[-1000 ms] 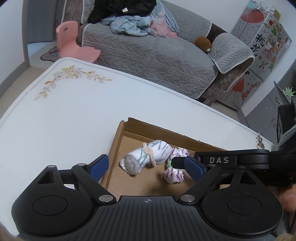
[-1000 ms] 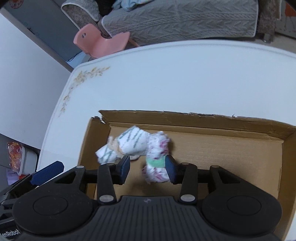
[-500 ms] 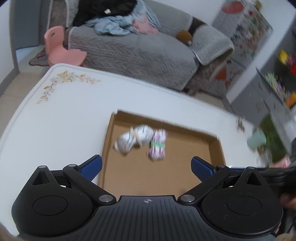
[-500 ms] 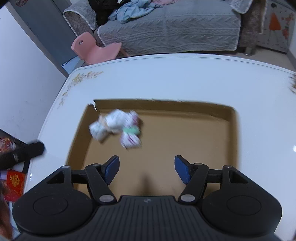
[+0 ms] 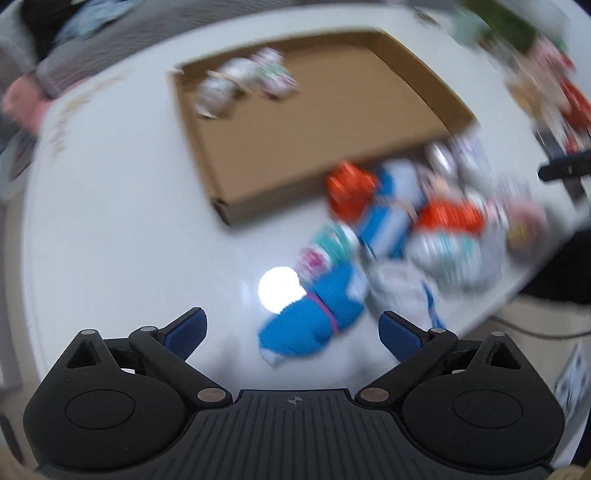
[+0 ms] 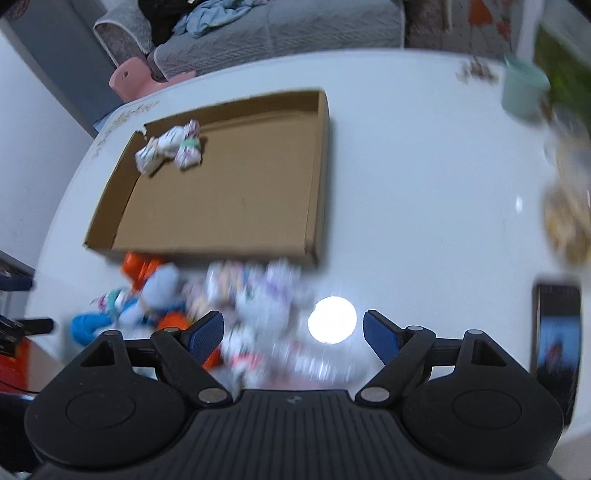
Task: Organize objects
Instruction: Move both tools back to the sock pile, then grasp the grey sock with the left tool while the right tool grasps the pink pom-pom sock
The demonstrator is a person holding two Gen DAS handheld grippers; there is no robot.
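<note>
A shallow cardboard tray (image 6: 314, 184) lies on the white table (image 6: 424, 166). Two rolled sock bundles (image 6: 170, 147) sit in its far left corner; they also show in the left wrist view (image 5: 243, 81). A blurred pile of rolled socks (image 6: 229, 295) lies just in front of the tray. In the left wrist view a bright blue roll (image 5: 314, 325) lies nearest, between the fingers of my open, empty left gripper (image 5: 291, 328). My right gripper (image 6: 293, 334) is open and empty, over the near edge of the pile.
A phone (image 6: 557, 332) lies at the table's right edge. A mint cup (image 6: 524, 92) and blurred items stand at the far right. A grey sofa (image 6: 295, 26) and a pink chair (image 6: 129, 77) are beyond the table. A lamp glare (image 6: 332, 319) shines on the tabletop.
Both grippers pulled back from the tray and swung toward the sock pile in front of it. The right gripper let go of the floral roll, which now lies in the tray.
</note>
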